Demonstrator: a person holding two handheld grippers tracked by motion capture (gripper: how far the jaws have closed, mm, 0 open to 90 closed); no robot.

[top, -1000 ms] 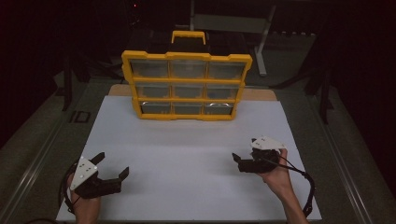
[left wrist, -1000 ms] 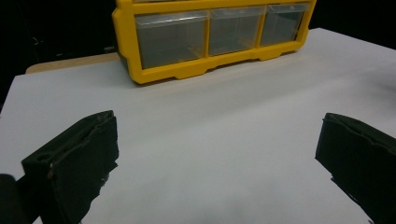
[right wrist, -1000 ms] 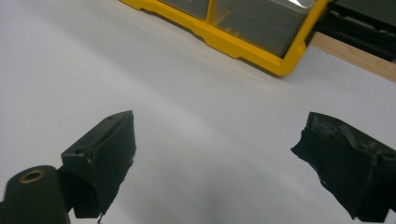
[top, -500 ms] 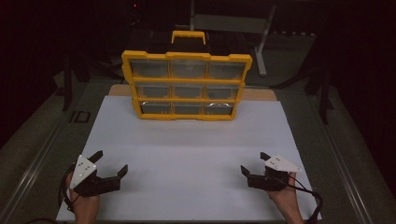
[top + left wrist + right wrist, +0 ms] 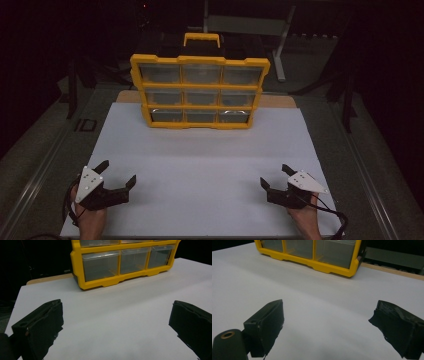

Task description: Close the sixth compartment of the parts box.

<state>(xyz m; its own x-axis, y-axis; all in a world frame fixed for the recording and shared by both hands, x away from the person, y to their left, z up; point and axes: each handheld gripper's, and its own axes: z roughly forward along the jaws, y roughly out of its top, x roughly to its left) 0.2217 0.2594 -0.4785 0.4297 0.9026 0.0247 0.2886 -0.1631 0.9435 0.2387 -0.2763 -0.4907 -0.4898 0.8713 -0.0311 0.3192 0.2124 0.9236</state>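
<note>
While I hold the left gripper [image 5: 116, 181] and right gripper [image 5: 275, 180] near the counter's [image 5: 210, 160] front edge, jaws apart and empty, the yellow drawer organizer [image 5: 200, 92] stands upright at the far edge, untouched; all work remains.

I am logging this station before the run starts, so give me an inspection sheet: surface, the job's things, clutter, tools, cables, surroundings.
Surface: white rectangular table sheet, bare in front of the cabinet.
Job's things: yellow plastic drawer cabinet with clear drawers upright at the far edge, three rows of three drawers, all pushed in, carry handle on top.
Clutter: nothing seen.
Tools: left tool and right tool near the front corners, jaws apart, holding nothing.
Cables: black cable trails from the right tool off the near edge.
Surroundings: dark room; grey metal frame behind the cabinet.
</note>
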